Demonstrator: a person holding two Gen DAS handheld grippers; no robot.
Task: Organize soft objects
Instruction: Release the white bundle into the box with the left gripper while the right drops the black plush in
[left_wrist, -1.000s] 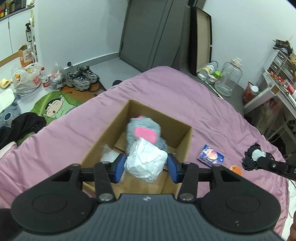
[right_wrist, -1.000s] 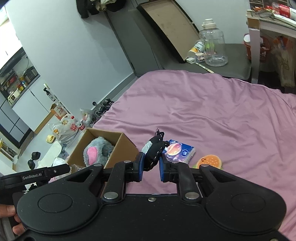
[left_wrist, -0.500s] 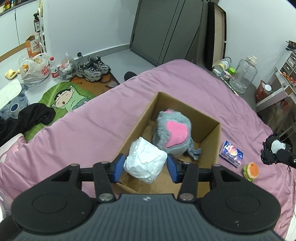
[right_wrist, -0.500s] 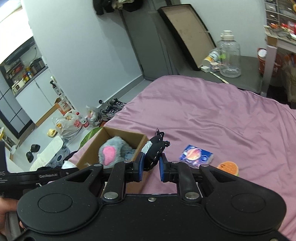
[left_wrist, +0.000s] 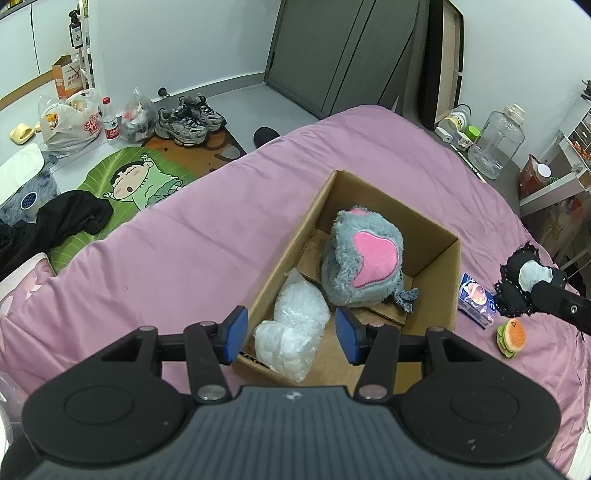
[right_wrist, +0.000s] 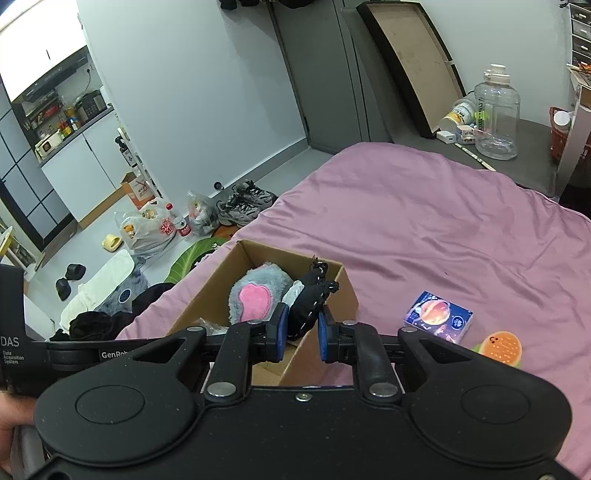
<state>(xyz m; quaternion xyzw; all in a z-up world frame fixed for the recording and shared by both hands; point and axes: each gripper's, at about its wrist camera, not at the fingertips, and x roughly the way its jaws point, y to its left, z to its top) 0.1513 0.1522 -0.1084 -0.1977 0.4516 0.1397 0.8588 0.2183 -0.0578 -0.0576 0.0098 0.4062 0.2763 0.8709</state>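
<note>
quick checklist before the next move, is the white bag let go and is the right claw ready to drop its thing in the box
1. White bag inside box: ok.
2. Left claw opening, pads clear of the bag: ok.
3. Right claw shut on black pouch: ok.
4. Pouch over the box opening: cannot tell; it hangs near the rim.
5. Free space beside grey plush: ok.
6. Packet and burger toy boxed: not ok, on bed.

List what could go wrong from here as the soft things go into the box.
1. The white plastic bundle sits at the cardboard box's near wall between the opening left claw; it may catch on a pad and get dragged out.
2. The right claw pinches only an edge of the black lace-trimmed piece, which could slip.
3. The grey plush toy fills much of the box, leaving little room.
</note>
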